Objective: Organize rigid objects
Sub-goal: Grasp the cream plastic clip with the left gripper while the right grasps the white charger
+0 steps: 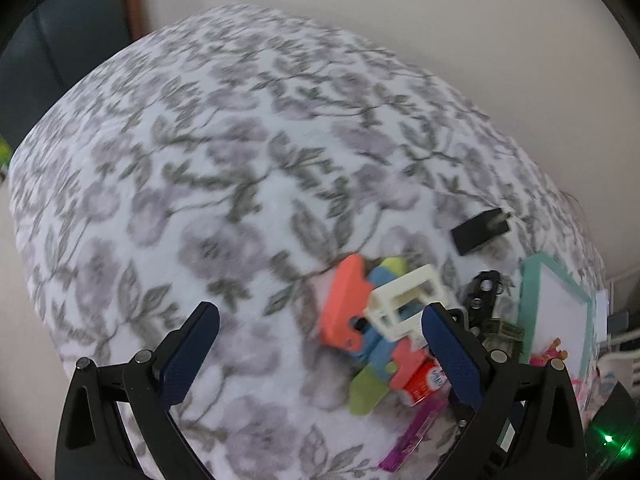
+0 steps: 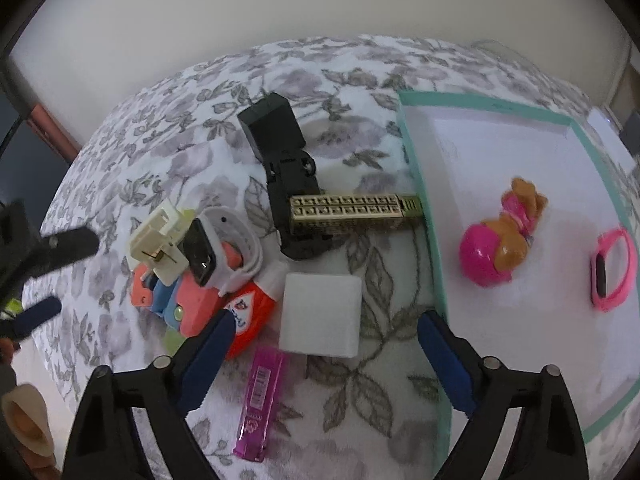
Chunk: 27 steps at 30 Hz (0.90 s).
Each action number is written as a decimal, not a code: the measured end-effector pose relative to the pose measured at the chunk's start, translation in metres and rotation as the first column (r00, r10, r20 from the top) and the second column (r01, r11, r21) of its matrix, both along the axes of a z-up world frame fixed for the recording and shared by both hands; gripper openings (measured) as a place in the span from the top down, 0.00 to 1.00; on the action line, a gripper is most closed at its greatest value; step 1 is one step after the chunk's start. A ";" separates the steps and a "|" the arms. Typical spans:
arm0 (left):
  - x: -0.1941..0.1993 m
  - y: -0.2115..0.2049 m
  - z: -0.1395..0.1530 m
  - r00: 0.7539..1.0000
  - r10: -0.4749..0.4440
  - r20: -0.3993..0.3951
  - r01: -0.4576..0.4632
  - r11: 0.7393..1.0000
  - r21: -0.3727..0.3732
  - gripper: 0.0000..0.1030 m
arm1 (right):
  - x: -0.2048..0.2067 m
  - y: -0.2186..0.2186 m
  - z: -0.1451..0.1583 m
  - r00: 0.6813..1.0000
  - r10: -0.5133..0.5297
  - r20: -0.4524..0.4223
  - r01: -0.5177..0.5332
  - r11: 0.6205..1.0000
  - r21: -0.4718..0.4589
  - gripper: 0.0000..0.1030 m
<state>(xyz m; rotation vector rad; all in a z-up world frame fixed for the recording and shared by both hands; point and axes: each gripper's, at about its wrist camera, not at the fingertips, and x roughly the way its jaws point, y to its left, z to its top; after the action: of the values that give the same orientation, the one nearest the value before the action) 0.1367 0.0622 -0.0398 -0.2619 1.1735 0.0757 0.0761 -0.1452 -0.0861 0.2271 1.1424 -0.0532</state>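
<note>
Both tongs stood spread and pinched nothing. The right tongs (image 2: pixel 324 342) hung over a white block (image 2: pixel 320 314) beside the tray (image 2: pixel 424 216). The left tongs (image 1: pixel 320 332) hung by the toy pile (image 1: pixel 368 320).

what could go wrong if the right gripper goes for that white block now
1. The white block sits wide between the open right gripper; its fingers may not clear both sides and could shove it instead.
2. The orange glue bottle touches the block's left side, right by the left fingertip, so it may get pinched or knocked.
3. The purple case lies just below the block, and a descending gripper could push it along the floral cloth.
</note>
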 end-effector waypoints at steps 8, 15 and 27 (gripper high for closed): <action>0.009 -0.020 -0.011 0.996 -0.086 -0.023 0.086 0.996 -0.015 0.02 | 0.006 0.001 -0.007 1.000 0.005 -0.014 -0.005 1.000 -0.002 0.24; 0.020 -0.034 -0.017 0.997 -0.071 -0.025 0.069 0.996 -0.060 0.02 | 0.009 0.002 -0.007 1.000 0.013 -0.004 -0.013 1.000 0.010 0.31; 0.031 -0.039 -0.035 0.997 -0.027 -0.076 0.025 1.000 -0.019 0.37 | 0.010 -0.004 -0.016 1.000 0.004 -0.027 -0.004 1.000 0.005 0.48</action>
<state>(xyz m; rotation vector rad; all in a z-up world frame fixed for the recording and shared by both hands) 0.1678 0.0230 -0.0744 -0.2613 1.2536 0.0530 0.0864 -0.1496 -0.1016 0.2290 1.1697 -0.0499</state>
